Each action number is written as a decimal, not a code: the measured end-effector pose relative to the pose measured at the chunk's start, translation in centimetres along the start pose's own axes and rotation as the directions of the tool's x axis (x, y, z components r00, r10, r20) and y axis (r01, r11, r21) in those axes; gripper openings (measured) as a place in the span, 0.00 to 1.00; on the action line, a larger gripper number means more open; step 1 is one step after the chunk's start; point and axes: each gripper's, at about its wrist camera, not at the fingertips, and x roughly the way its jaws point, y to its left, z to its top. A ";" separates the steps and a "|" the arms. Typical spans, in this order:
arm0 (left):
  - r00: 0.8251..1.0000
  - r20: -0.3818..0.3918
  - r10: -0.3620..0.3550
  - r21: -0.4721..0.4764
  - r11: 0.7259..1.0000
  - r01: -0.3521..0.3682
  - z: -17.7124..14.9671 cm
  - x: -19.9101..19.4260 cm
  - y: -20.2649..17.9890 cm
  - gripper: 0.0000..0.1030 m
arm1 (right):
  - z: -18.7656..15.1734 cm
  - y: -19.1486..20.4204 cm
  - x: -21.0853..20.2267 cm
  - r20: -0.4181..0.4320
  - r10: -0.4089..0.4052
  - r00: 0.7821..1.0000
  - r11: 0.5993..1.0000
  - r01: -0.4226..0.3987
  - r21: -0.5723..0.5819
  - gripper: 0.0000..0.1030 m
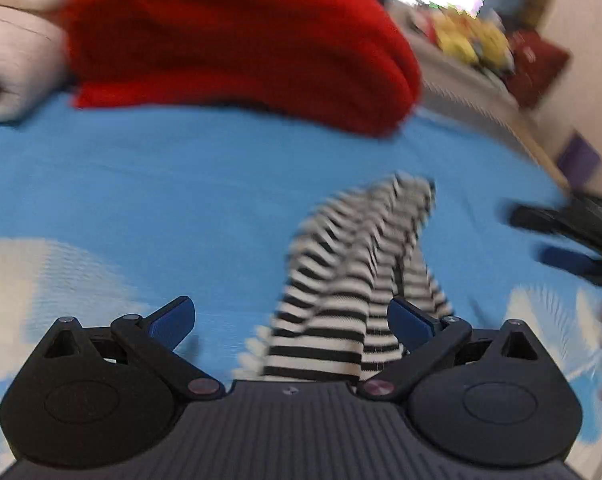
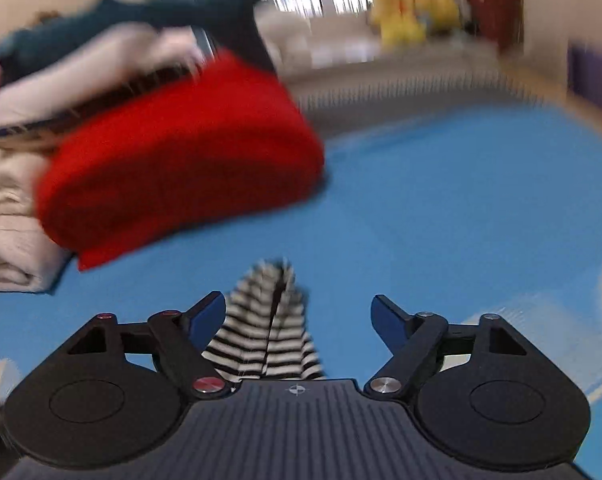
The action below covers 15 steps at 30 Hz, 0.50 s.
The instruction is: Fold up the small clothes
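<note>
**Both grippers loose over a striped garment**

Right now the left gripper stands wide open, its blue pads apart and pressing on nothing. The striped garment lies bunched between and just ahead of its jaws, nearer the right-hand pad, which overlaps the cloth in this view; whether it touches cannot be told. The right gripper is released too, with the same garment just ahead, close beside its left-hand pad and clear of the other.

The garment is a soft knit in narrow black and white bands, rumpled into ridges and a tapered far end, resting on a flat blue sheet with pale cloud-like patches. Farther off from both grippers sits a red fabric, thick, fuzzy and rounded at its folded edge, beside cream cloth that looks ribbed and stacked.

Both views are smeared, so the likely risk is a hasty close: jaws could pinch several layers of the bunch instead of one edge, leaving a lopsided fold. A pad could also snag the blue sheet beneath and drag it along.
</note>
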 end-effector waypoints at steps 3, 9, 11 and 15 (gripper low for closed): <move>1.000 -0.020 -0.007 0.074 0.997 0.008 0.0 4.9 -1.4 0.99 | -1.8 0.3 7.7 -0.023 -0.015 1.000 0.999 0.016 0.044 0.78; 0.998 0.028 -0.055 0.060 0.997 0.053 0.9 8.4 -1.2 0.07 | -4.8 2.2 16.7 -0.045 -0.121 0.992 0.993 0.121 -0.006 0.25; 0.994 0.077 -0.076 0.036 0.997 0.073 1.5 6.7 -1.4 0.06 | -5.0 3.4 16.7 0.010 -0.103 0.995 0.987 0.104 -0.119 0.08; 0.948 0.239 -0.211 0.191 0.967 0.167 0.2 -2.8 -2.8 0.06 | -3.2 3.3 11.1 0.161 -0.063 0.985 0.997 0.068 -0.027 0.06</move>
